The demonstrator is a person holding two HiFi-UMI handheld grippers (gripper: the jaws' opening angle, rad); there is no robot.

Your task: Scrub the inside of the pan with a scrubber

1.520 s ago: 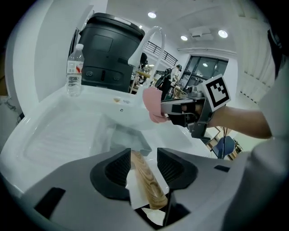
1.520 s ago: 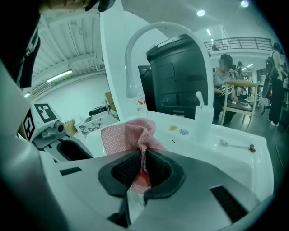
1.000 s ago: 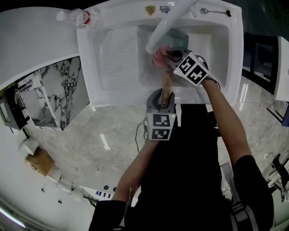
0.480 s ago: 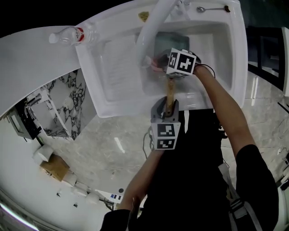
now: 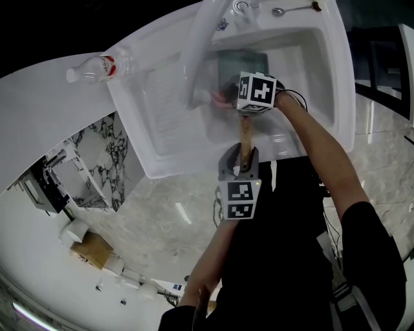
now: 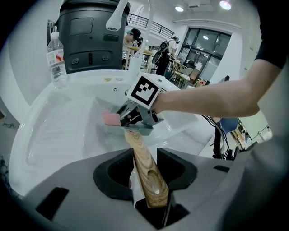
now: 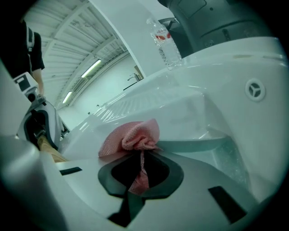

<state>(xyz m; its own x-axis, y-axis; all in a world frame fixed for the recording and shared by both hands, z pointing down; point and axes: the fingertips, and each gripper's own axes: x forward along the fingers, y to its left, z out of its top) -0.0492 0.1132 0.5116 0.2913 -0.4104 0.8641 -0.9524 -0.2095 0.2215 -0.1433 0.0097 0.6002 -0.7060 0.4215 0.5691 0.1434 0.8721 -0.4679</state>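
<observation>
Head view: left tongs (image 5: 242,154) clenched on the wooden handle (image 5: 244,132) of the pan (image 5: 244,63), and the handle runs straight out ahead of the jaws to the pan, which sits inside the sink (image 5: 310,77) basin. Left gripper view confirms it, both pads sit against the sides of the handle, with the handle end poking back past them. Right tongs (image 5: 226,94) come in from the right of the left tongs, crossing just ahead of the handle's far end, over the pan. They're closed tight on the scrubber (image 7: 131,137), a pink mesh cloth: a thin tail is pinched between the jaws and the bunched part sticks out just past the tips. Pan rim shows just right of and below the bunch in the right gripper view; can't tell if the cloth actually touches the pan floor. White tap spout (image 5: 200,45) ends just beyond the right tongs' tips. Water bottle (image 6: 56,53) stands upright on the counter far ahead-left of the left tongs, well apart from both. Spoon (image 5: 291,9) lies on the sink's back rim, beyond the right tongs
</observation>
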